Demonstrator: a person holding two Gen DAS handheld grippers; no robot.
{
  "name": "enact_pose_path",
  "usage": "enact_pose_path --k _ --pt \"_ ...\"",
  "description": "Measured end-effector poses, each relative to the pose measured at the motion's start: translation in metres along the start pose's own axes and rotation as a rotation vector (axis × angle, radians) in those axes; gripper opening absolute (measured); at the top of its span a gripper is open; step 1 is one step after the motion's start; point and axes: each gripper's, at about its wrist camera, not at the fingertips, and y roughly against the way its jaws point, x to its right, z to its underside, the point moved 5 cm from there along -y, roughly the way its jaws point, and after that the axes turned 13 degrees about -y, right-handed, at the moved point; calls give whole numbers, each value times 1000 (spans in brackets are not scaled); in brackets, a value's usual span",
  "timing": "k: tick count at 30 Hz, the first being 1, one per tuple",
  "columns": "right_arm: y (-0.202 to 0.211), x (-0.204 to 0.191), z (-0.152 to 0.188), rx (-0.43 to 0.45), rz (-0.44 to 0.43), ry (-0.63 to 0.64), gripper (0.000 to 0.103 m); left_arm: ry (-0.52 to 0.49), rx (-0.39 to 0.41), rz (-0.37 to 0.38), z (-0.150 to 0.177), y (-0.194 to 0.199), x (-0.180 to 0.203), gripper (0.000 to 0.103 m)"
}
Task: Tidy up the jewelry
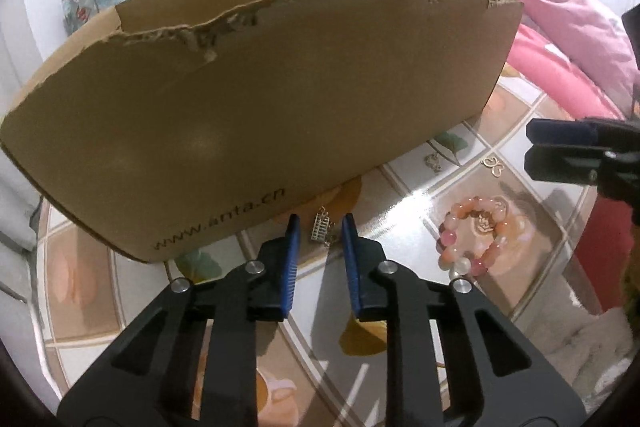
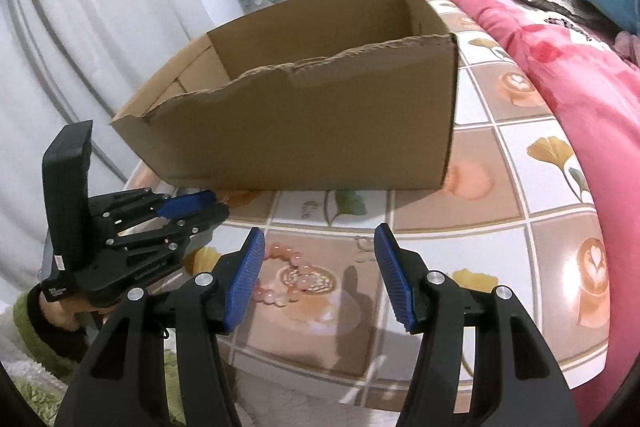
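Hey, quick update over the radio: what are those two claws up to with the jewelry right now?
Left claw open around gold charm, pads not touching. Right claw open, empty, above pink bead bracelet. Cardboard box close behind, nothing blocking.

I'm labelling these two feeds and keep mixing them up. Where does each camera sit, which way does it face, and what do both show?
Left wrist: on the left hand-held gripper, looking down at a small gold charm beside the cardboard box; its own black fingers show.
Right wrist: on the right hand-held gripper, facing the pink bead bracelet; a green sleeve shows.
Shared: box, bracelet, tiled tabletop, each other's gripper.
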Motion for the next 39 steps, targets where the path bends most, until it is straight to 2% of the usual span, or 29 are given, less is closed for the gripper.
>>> enact_pose_path --k 7,12,17,29,31,32,38,39 --pt "-1 8 -1 10 40 -7 56 -29 8 -23 0 -2 0 2" --pt "-5 12 0 12 88 16 44 -35 10 -26 1 1 0 2" --pt "-11 14 1 -2 116 45 36 -25 13 -20 2 1 -2 2" --pt "-29 13 7 -45 182 99 24 -26 14 -21 1 1 -2 2" --pt "-32 12 9 -40 206 130 20 -27 15 -20 2 1 -2 2" --pt "-32 11 9 -35 215 144 14 -27 15 -20 2 1 -1 2" --pt "-30 11 7 -32 202 136 12 -24 16 -20 2 1 -1 2" --pt "-30 11 7 -35 195 131 0 -26 15 -20 2 1 -1 2"
